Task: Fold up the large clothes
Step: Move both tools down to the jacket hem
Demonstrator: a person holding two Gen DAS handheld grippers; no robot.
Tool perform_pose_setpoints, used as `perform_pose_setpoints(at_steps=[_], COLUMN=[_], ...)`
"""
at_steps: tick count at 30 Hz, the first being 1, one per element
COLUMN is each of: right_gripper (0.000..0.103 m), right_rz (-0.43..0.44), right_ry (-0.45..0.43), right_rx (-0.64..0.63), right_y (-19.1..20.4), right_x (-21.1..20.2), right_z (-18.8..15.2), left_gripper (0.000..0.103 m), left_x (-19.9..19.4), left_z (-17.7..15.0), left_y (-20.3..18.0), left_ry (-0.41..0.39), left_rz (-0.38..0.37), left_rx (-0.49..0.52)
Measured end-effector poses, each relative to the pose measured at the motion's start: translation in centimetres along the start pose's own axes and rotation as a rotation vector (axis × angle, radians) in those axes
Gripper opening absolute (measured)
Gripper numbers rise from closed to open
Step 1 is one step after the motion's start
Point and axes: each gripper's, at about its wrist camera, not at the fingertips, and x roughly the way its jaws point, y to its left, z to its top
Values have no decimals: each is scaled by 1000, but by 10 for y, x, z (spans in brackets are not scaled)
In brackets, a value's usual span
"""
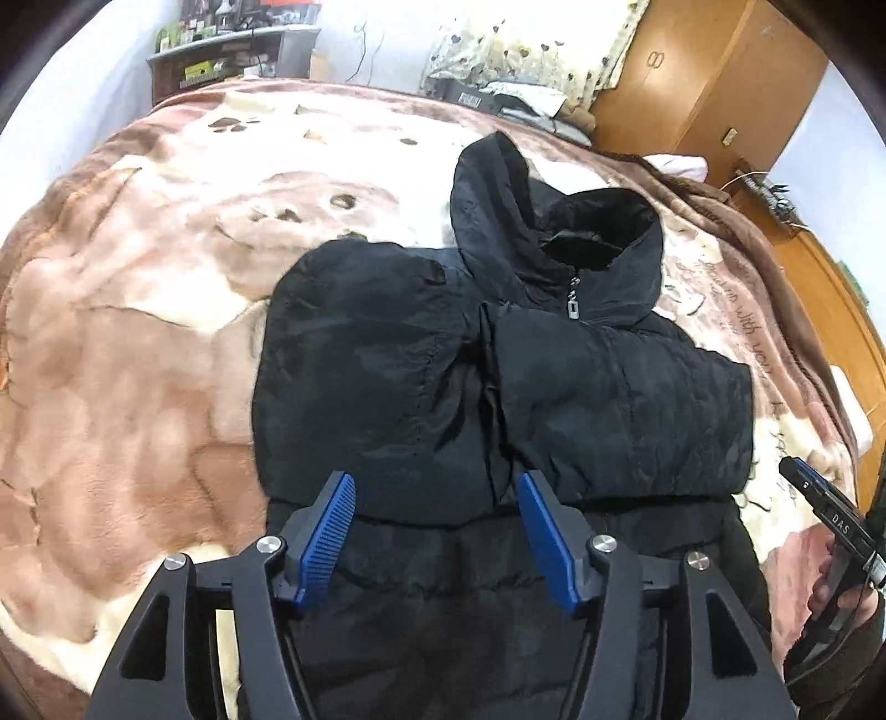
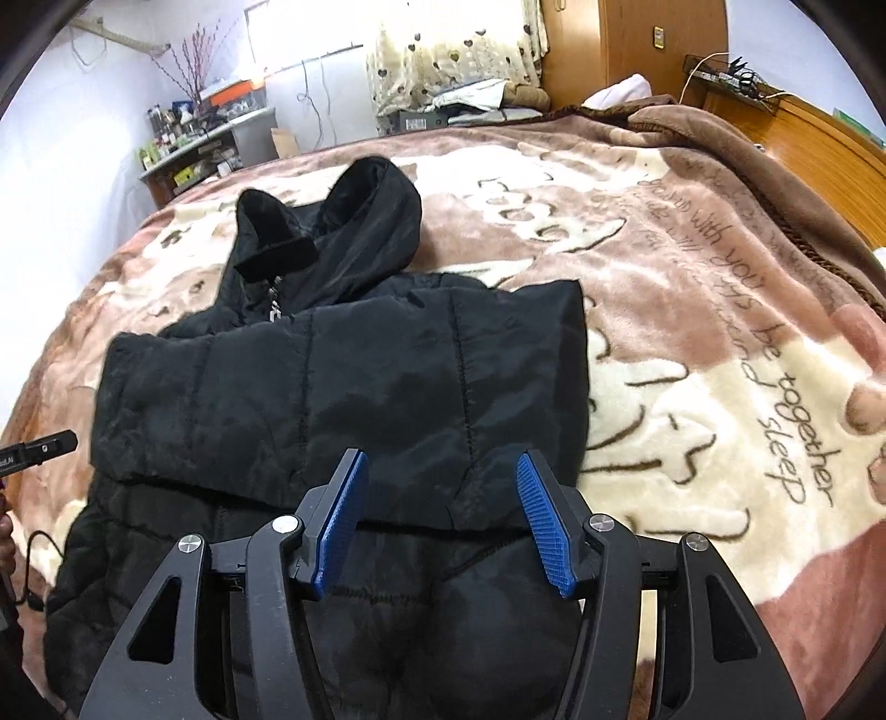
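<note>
A black padded jacket [image 1: 609,387] [image 2: 332,387] lies front up on the bed. Both sleeves are folded across its chest, and the hood [image 1: 498,210] [image 2: 376,221] lies at the far end. The zip pull [image 1: 573,302] shows below the collar. My left gripper [image 1: 437,482] hovers open over the fold line where the sleeves meet the lower body, with nothing between its blue pads [image 1: 326,531]. My right gripper [image 2: 442,459] is open over the same edge, further right, and holds nothing. Its tip also shows in the left wrist view as the right gripper [image 1: 819,498], with a hand behind it.
A plush brown and cream blanket [image 2: 692,332] with printed text covers the bed. A wooden wardrobe [image 1: 692,72] and a wooden bed frame [image 2: 830,144] stand at the right. A cluttered shelf [image 2: 210,144] and a heart-print curtain [image 2: 454,50] are beyond the far edge.
</note>
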Motion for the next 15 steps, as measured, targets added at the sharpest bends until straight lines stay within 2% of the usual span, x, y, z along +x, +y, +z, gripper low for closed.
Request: perform_pose_setpoints(at_steps=[5,9,12,15], right_gripper=[57,58,58,59], right_rz=[-3,-8,-14,-17], right_ry=[-18,-26,-21,-12], right_rx=[1,19,34,57], right_y=[-9,-20,-28,-36], right_x=[-29,-52,-65,-79], right_z=[-13,-33,-49,-69], left_gripper=[66,67,67,68], left_x=[-27,-39,-46,-53], left_z=[-19,-42,-58,-75], left_y=[14,32,42,50], left_ry=[-8,43,60,90], left_rz=[9,-51,-31,-43], left_rx=[19,-17,-28,-38])
